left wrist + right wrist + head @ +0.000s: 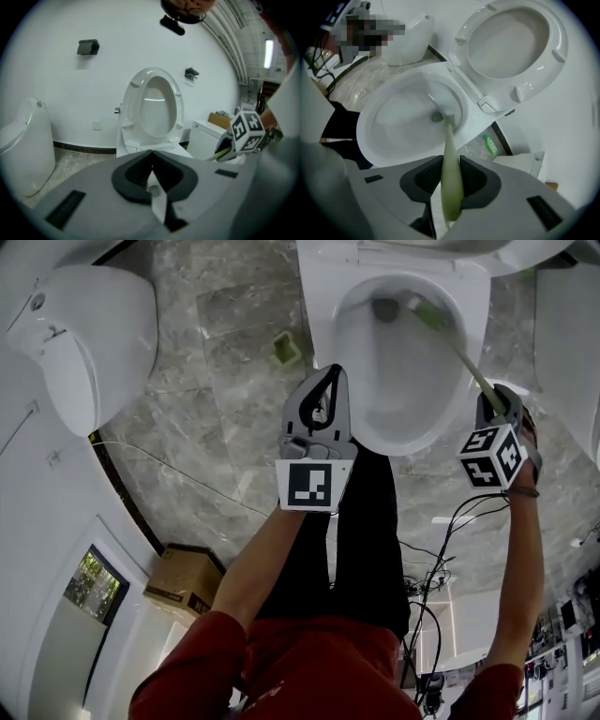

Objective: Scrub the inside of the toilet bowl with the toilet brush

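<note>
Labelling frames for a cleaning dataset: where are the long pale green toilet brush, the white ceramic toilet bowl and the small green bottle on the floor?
pale green toilet brush [448, 145]: right gripper view, mid-handle.
white toilet bowl [391, 126]: right gripper view, inner wall.
small green bottle [491, 146]: right gripper view, body.

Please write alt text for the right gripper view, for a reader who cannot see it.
The right gripper is closed on the pale green handle of a toilet brush, whose head reaches down into the toilet bowl near the drain. The seat stands raised at upper right, and a green bottle lies beside the toilet.
</note>
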The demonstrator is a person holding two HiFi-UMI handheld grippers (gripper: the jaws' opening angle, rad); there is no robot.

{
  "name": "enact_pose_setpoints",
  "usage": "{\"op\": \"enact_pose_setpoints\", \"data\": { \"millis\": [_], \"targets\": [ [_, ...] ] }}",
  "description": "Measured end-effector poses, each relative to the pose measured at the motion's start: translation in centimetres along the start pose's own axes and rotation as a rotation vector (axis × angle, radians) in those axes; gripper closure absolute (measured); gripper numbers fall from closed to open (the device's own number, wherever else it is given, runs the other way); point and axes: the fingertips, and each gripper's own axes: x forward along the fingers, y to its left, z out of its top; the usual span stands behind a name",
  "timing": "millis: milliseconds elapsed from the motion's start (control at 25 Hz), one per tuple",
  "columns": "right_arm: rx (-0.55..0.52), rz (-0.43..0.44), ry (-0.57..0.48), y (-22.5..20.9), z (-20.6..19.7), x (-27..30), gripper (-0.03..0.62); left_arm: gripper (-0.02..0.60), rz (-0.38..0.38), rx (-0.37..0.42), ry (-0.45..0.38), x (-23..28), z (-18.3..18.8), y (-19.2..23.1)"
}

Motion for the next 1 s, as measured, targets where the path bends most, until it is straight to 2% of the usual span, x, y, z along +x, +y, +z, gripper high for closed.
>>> {"op": "enact_pose_setpoints", "data": {
  "millis": [160, 240, 280, 360, 480, 520, 600, 720, 840, 920, 1000],
  "targets": [
    [0.166, 0.089, -0.018, 2.6, 3.7, 3.5, 0.485, 0.580, -0.010, 0.019, 0.005, -0.4, 0.1, -0.1],
    [0.303, 0.154, -0.009, 4.0, 5.4, 5.0, 0.484, 0.580, -0.013, 0.029, 0.011, -0.6, 0.1, 0.1],
    [0.407, 0.197, 0.003, 4.6, 5.8, 5.4, 0.484, 0.580, -0.013, 0.034, 0.012, -0.6, 0.0, 0.2],
    [0.718, 0.321, 0.048, 6.4, 5.4, 5.8, 0.484, 0.580, -0.013, 0.050, 0.016, -0.6, -0.1, 0.5],
    [1.307, 0.588, 0.089, 10.5, 5.0, 5.6, 0.487, 0.580, -0.010, 0.050, 0.010, -0.7, -0.1, 0.7],
    [1.457, 0.669, 0.087, 12.0, 5.5, 5.2, 0.487, 0.580, -0.010, 0.046, 0.010, -0.7, 0.0, 0.7],
    [1.673, 0.796, 0.062, 14.6, 6.9, 4.1, 0.488, 0.580, -0.013, 0.045, 0.015, -0.8, 0.0, 0.7],
    [1.886, 0.955, -0.033, 16.2, 9.3, 0.6, 0.488, 0.580, -0.019, 0.050, 0.011, -0.7, 0.2, 0.8],
    [2.002, 1.088, -0.122, 16.9, 11.7, -2.6, 0.488, 0.580, -0.018, 0.053, 0.014, -0.4, 0.3, 1.1],
    [2.051, 1.113, -0.150, 16.9, 13.3, -2.1, 0.490, 0.580, -0.016, 0.061, 0.018, -0.3, 0.2, 1.4],
    [2.107, 1.072, -0.137, 15.9, 14.4, 0.7, 0.491, 0.580, -0.016, 0.071, 0.021, -0.2, 0.2, 1.5]
  ]
}}
